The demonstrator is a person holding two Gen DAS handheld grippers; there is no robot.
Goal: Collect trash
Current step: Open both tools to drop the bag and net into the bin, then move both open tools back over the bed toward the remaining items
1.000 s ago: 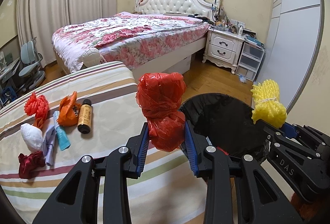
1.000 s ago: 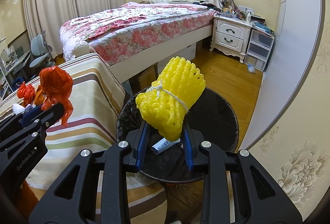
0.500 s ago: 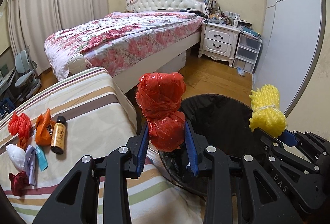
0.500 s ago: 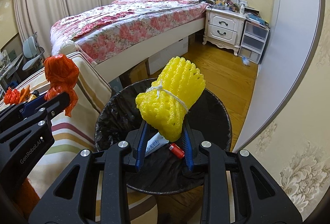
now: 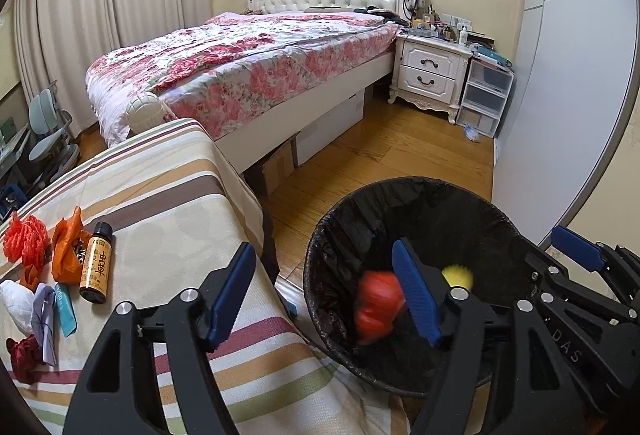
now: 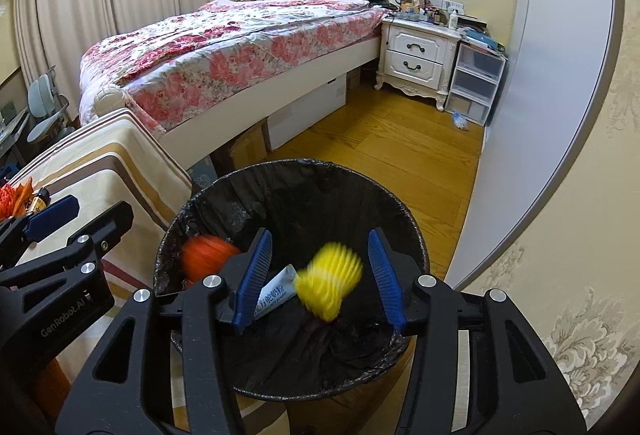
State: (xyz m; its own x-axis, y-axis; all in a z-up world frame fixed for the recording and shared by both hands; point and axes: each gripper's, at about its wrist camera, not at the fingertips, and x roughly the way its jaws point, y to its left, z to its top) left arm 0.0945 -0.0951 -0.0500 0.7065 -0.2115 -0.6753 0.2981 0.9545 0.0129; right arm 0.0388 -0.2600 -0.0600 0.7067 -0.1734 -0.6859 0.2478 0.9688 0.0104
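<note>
Left wrist view: the left tool [image 5: 324, 297] has its jaws opening wide with nothing pressed between the pads. The red bag bundle [image 5: 378, 305], blurred, is falling inside the black-lined bin [image 5: 340, 227] just off the worktop's right edge. More trash waits near the striped worktop's [image 5: 168, 195] left edge: a brown bottle [image 5: 96, 267], an orange wrapper [image 5: 66, 249], red netting [image 5: 22, 241], a white wad [image 5: 16, 301] and a dark red scrap [image 5: 22, 355].

Right wrist view: the right tool [image 6: 318, 275] is also opening, gripping nothing; the yellow foam net [image 6: 330, 283], blurred, drops between its pads toward a white tube [image 6: 274, 295] on the bin's floor.

Risk: the light foam net may bounce or snag the liner rim. Either tool, swinging back to the worktop, could clip the rim and tip the bin.
</note>
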